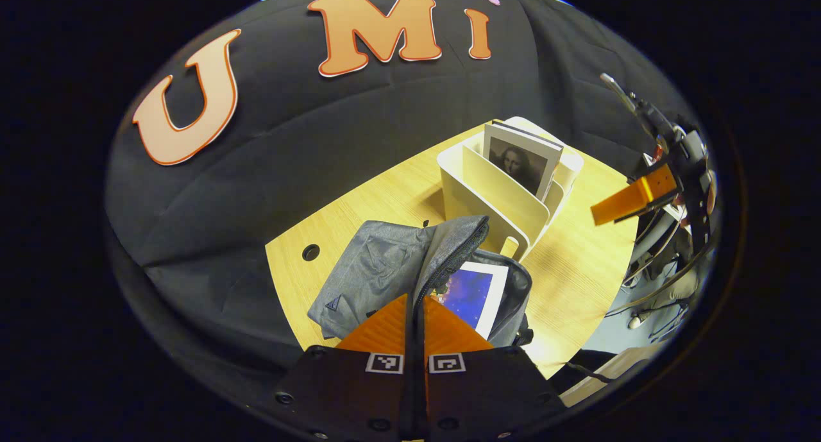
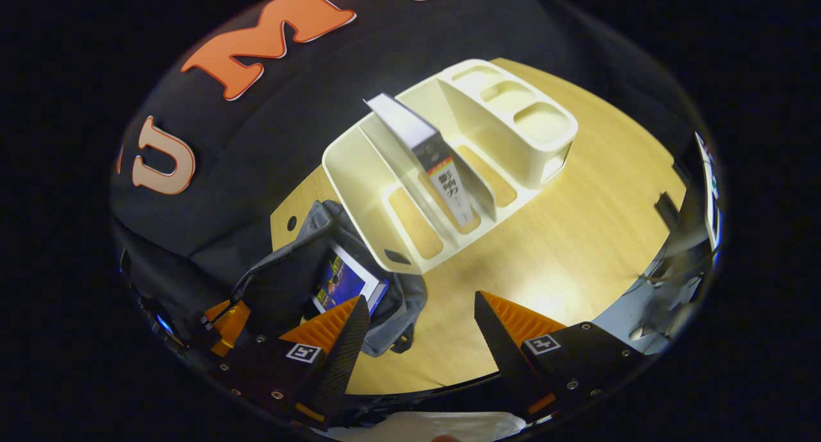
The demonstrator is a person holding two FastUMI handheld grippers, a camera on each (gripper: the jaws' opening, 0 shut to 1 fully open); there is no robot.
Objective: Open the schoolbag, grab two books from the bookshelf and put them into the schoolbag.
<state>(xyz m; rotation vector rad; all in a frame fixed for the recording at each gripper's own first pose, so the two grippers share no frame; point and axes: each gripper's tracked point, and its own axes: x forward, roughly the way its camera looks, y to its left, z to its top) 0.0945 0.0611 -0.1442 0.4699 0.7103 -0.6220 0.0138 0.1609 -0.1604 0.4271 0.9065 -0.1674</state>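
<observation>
The grey schoolbag (image 1: 378, 269) lies open on the wooden table (image 1: 577, 262), with a blue-covered book (image 1: 474, 291) inside it. My left gripper (image 1: 415, 314) is shut on the bag's raised flap and holds the mouth open. Behind the bag stands the cream bookshelf (image 1: 494, 204), with a portrait-covered book (image 1: 519, 163) upright in a slot. In the right gripper view my right gripper (image 2: 423, 323) hangs open over the table in front of the bookshelf (image 2: 359, 166), short of the upright book (image 2: 430, 160). The schoolbag (image 2: 288, 281) and its blue book (image 2: 343, 281) lie to its left.
The shelf's far end has several small recessed cups (image 2: 513, 102). A round hole (image 1: 310, 252) pierces the table near the bag. Bare tabletop (image 2: 577, 237) spreads right of the shelf. Cables and floor (image 1: 654, 301) lie past the table's right edge.
</observation>
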